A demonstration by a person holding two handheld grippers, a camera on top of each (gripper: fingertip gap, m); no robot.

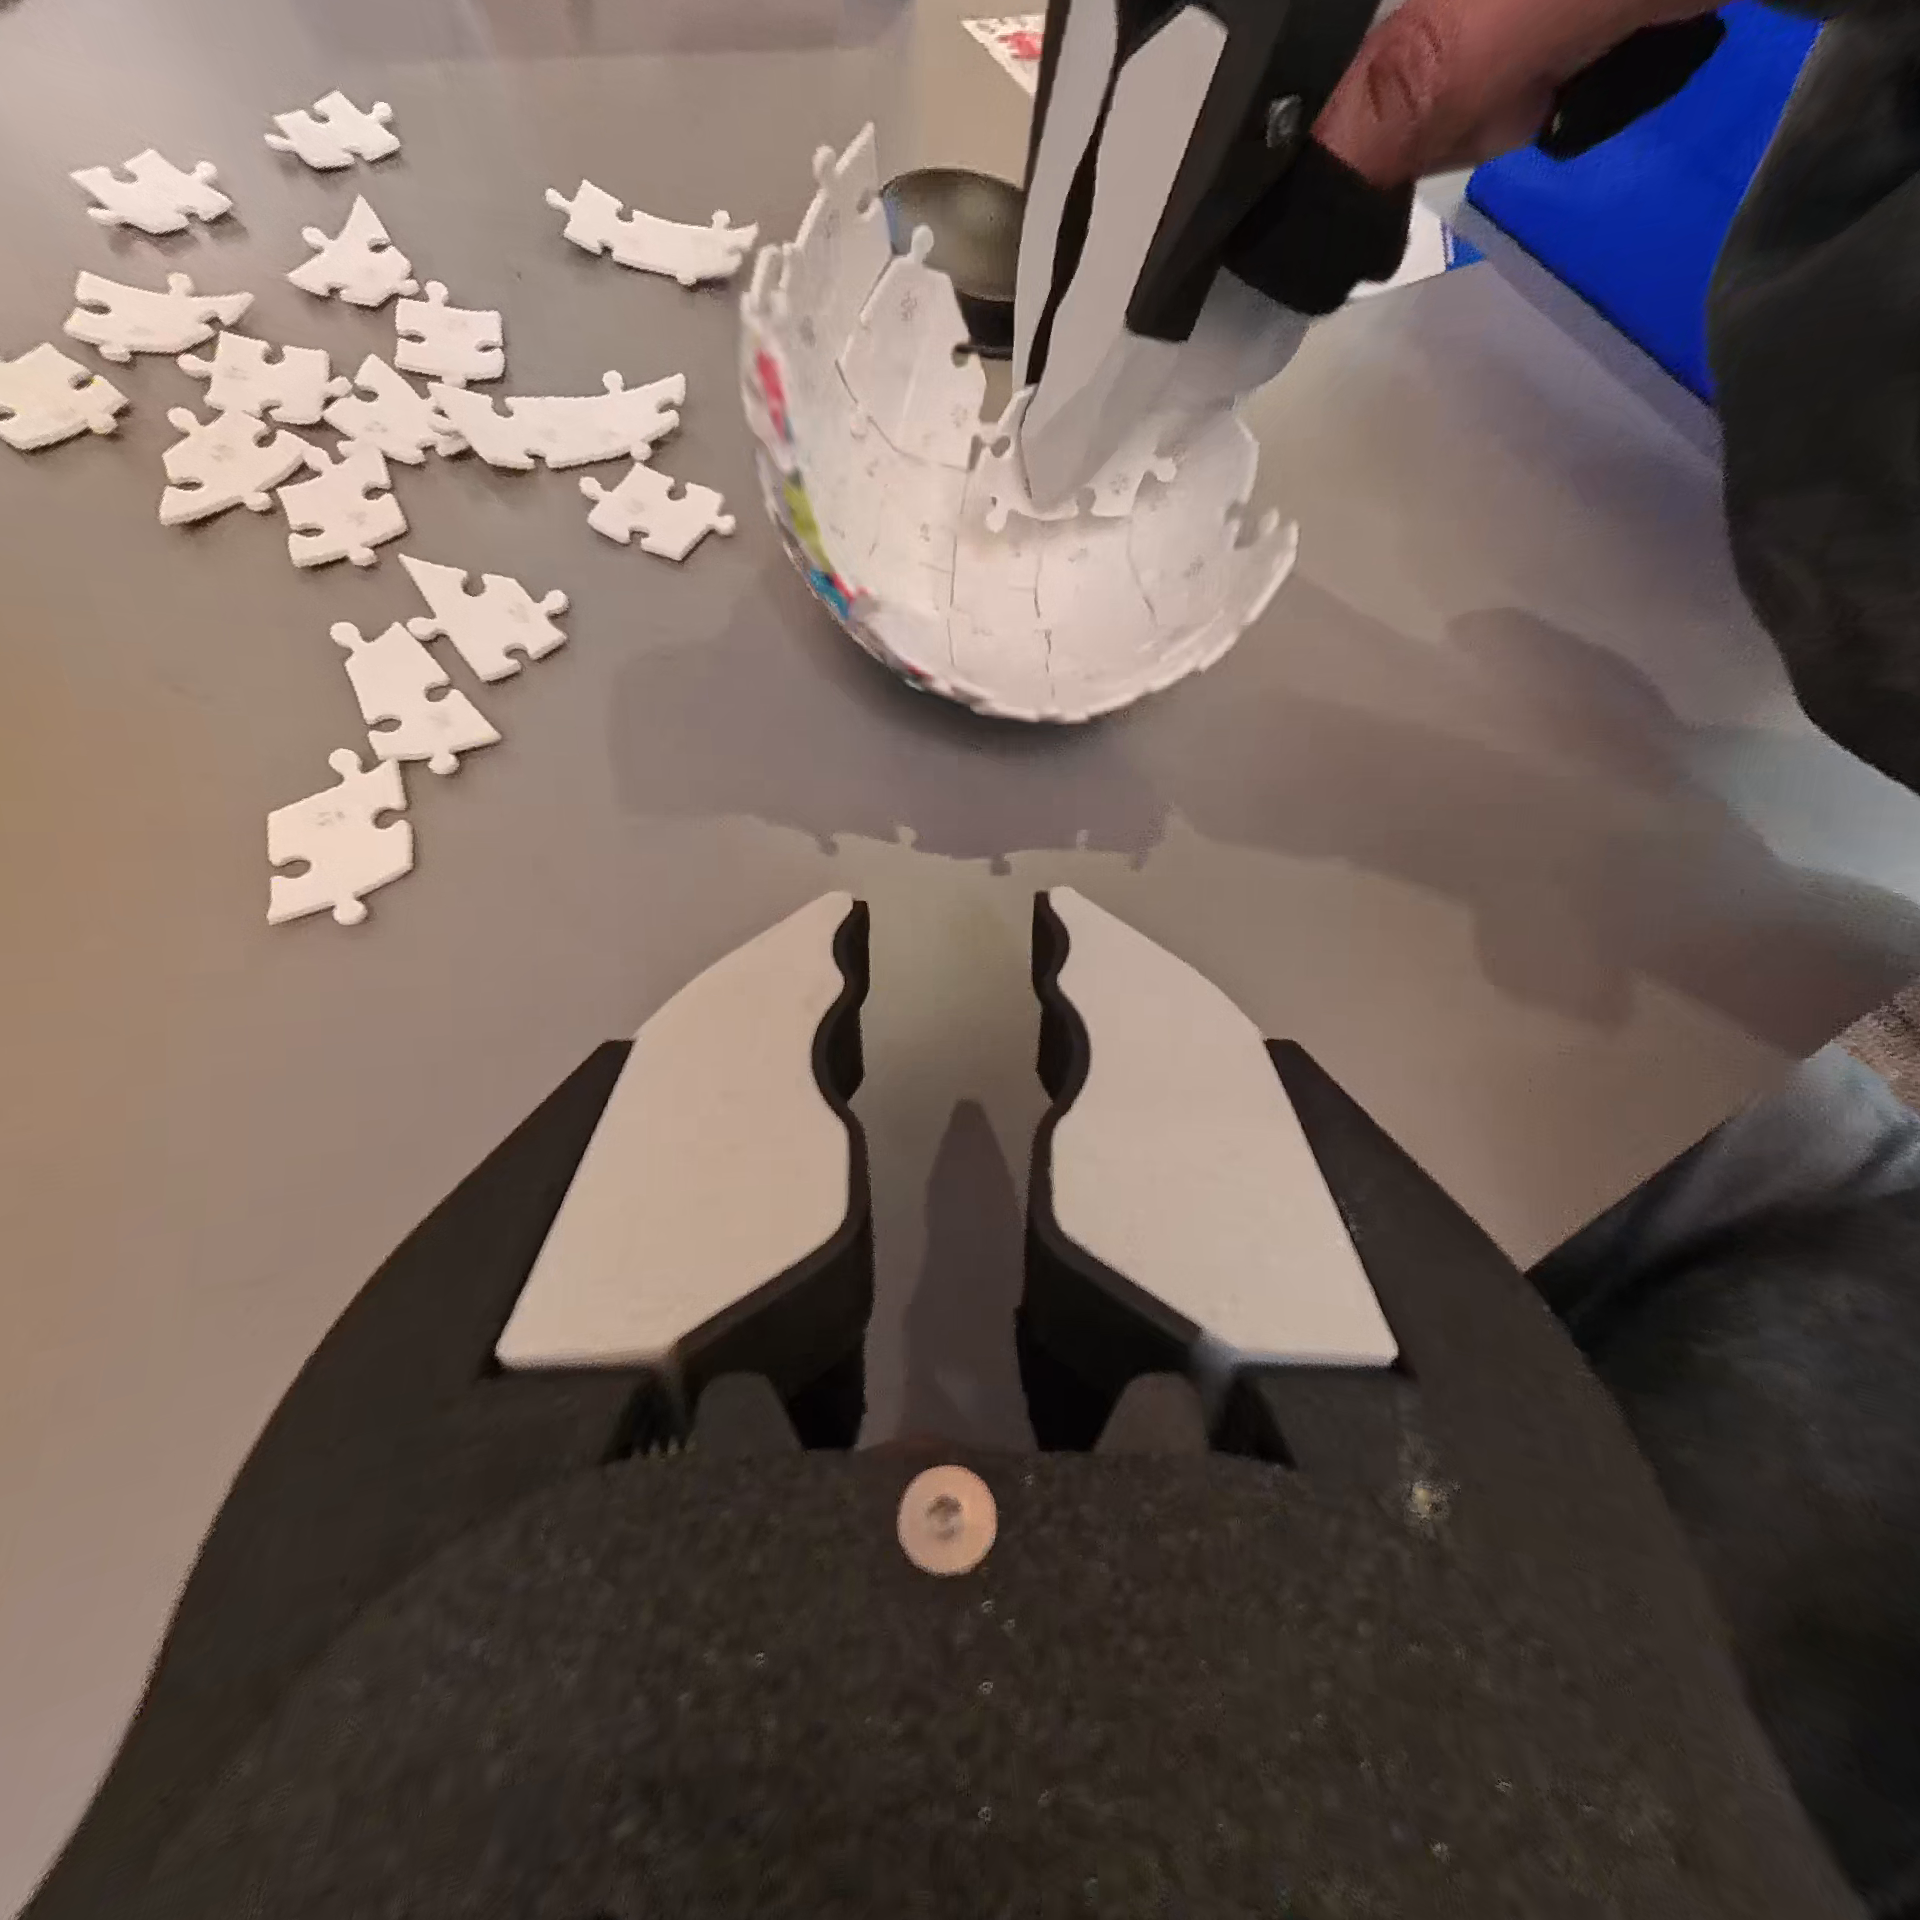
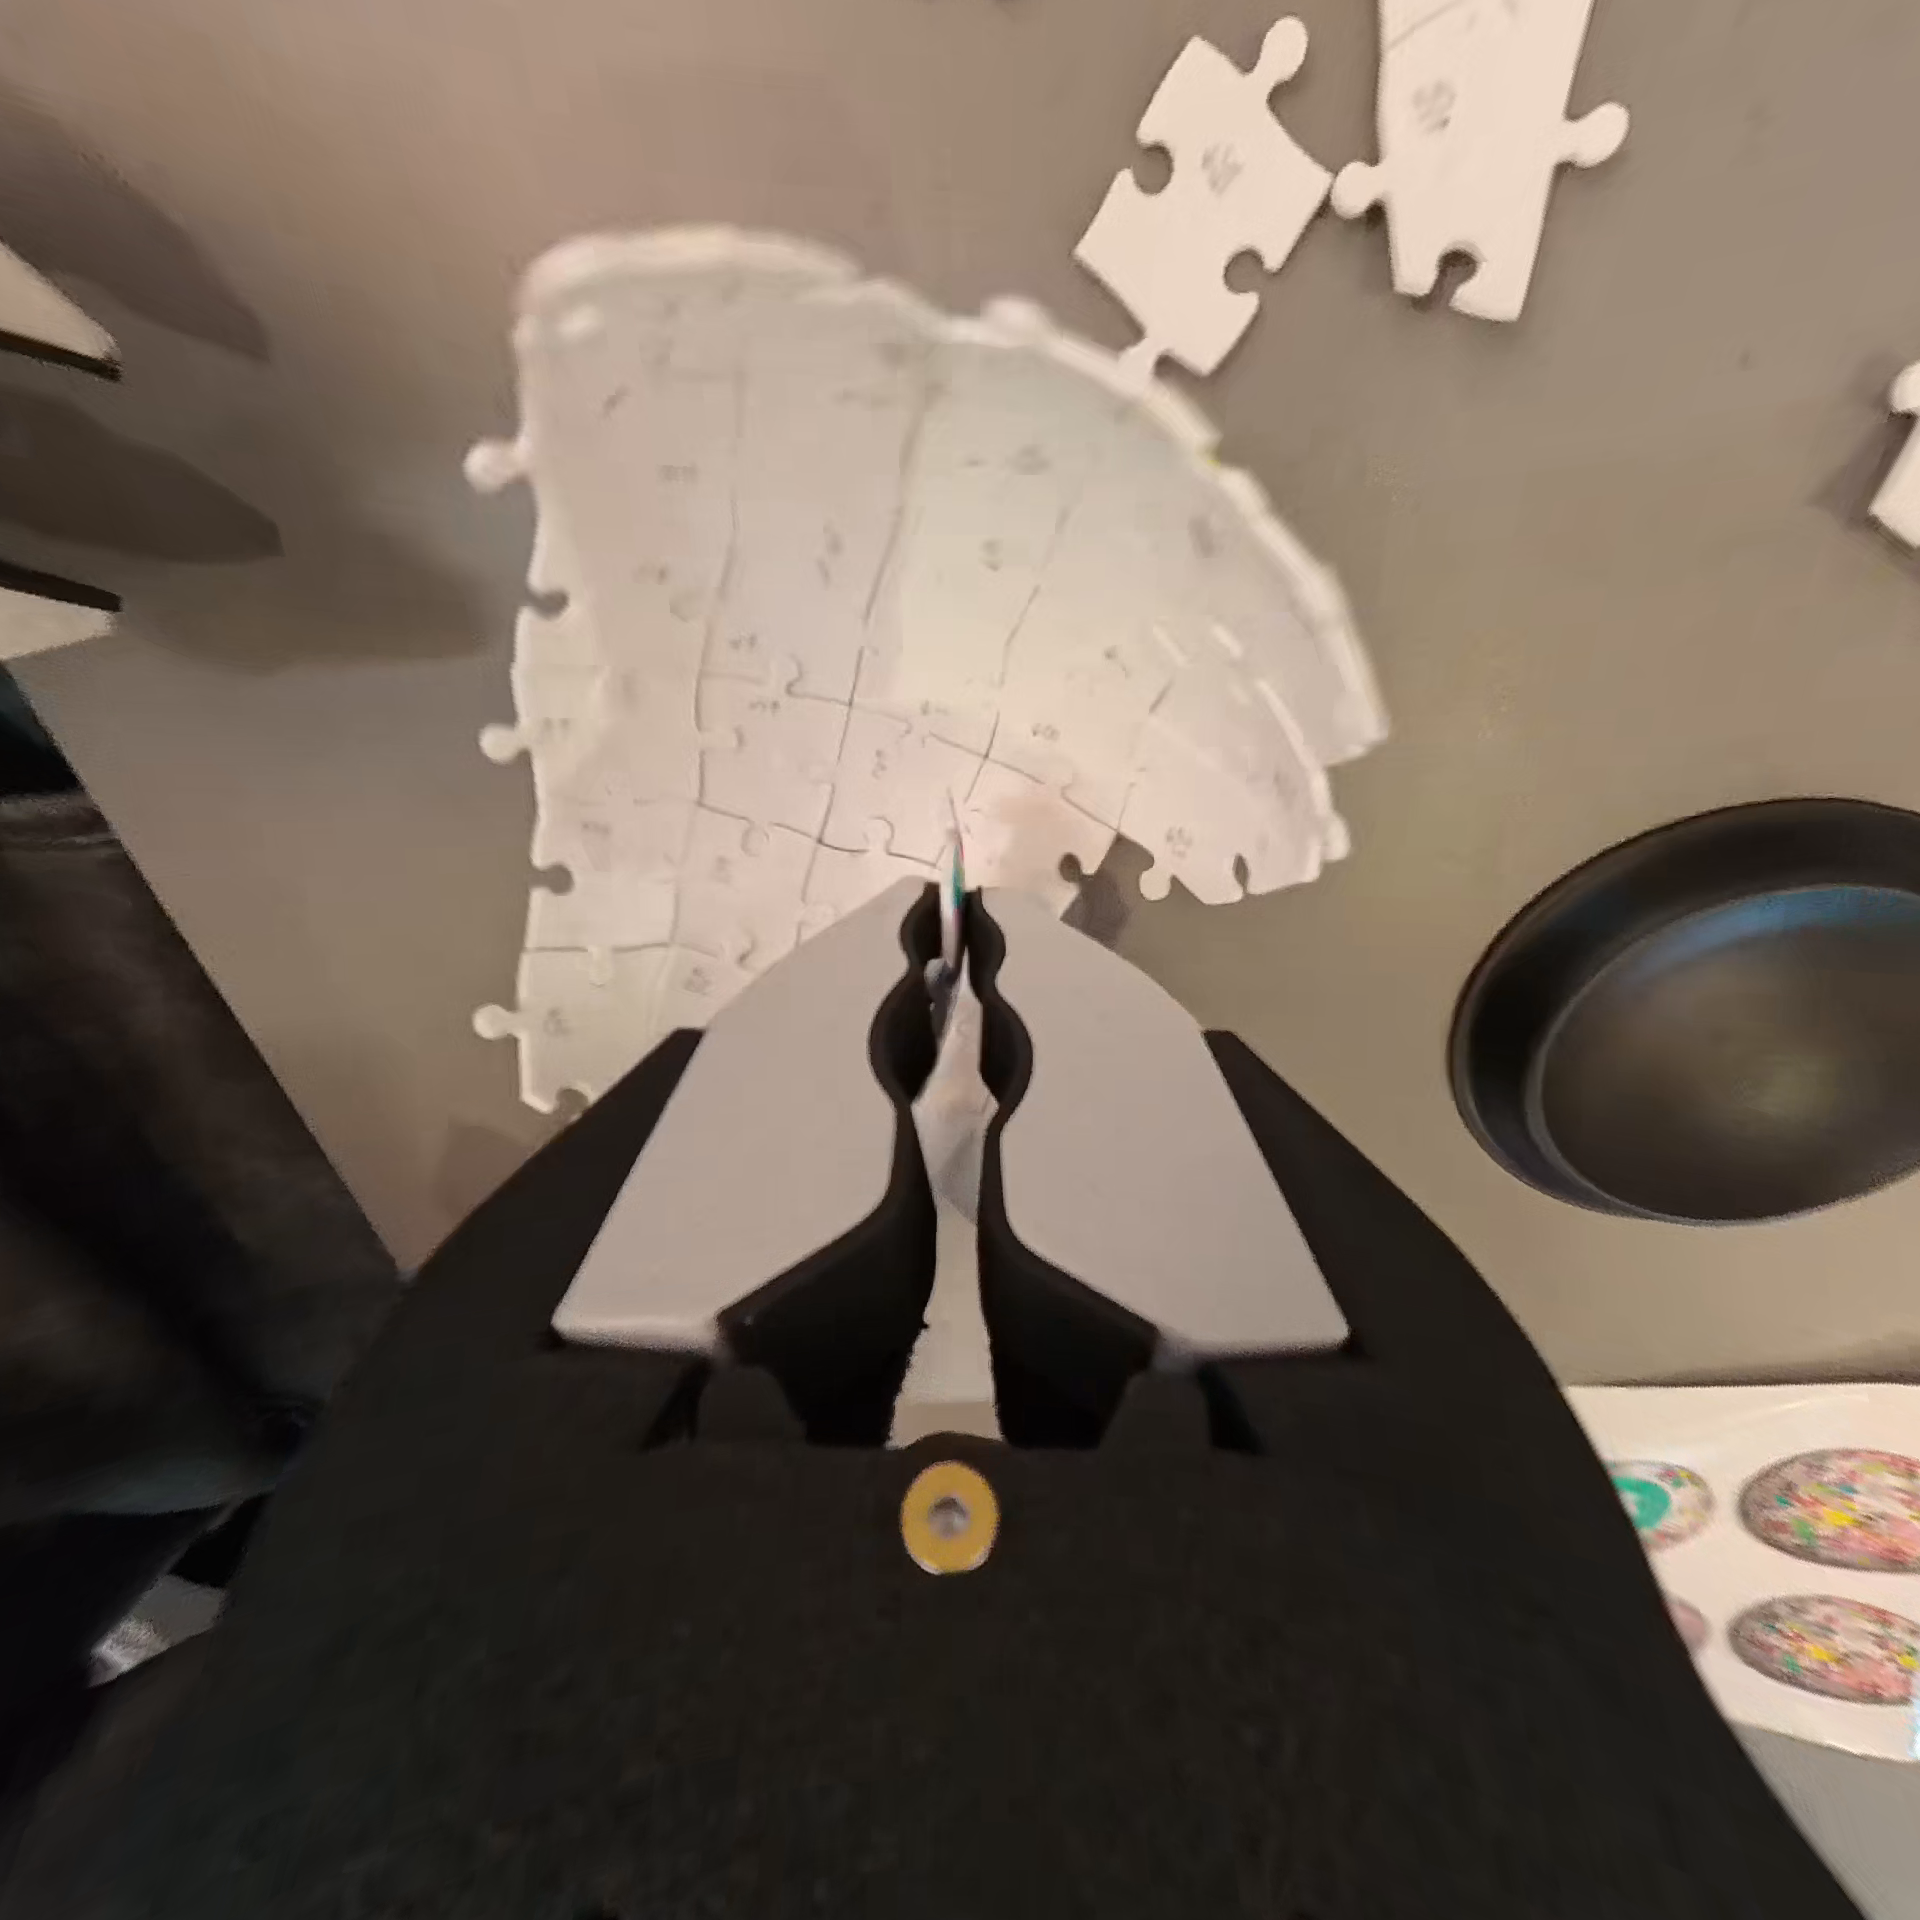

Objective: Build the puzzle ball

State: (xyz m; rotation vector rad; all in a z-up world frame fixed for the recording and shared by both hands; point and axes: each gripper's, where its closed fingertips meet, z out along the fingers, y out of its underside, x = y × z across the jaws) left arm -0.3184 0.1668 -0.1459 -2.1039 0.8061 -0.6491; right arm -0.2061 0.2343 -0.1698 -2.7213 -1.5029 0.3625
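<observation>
White loose puzzle pieces (image 1: 343, 499) lie on a matte grey surface (image 1: 935, 790) beside the half-built puzzle ball (image 1: 1029, 540), white inside and multicoloured outside, near a black dish (image 2: 1714, 1018) and black-and-grey tongs (image 1: 948, 925).

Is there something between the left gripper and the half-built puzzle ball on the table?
Nothing visible. Only bare grey table lies between the open left gripper and the half-built ball. The loose pieces lie off to the left. The right gripper holds the ball's rim from above.
</observation>
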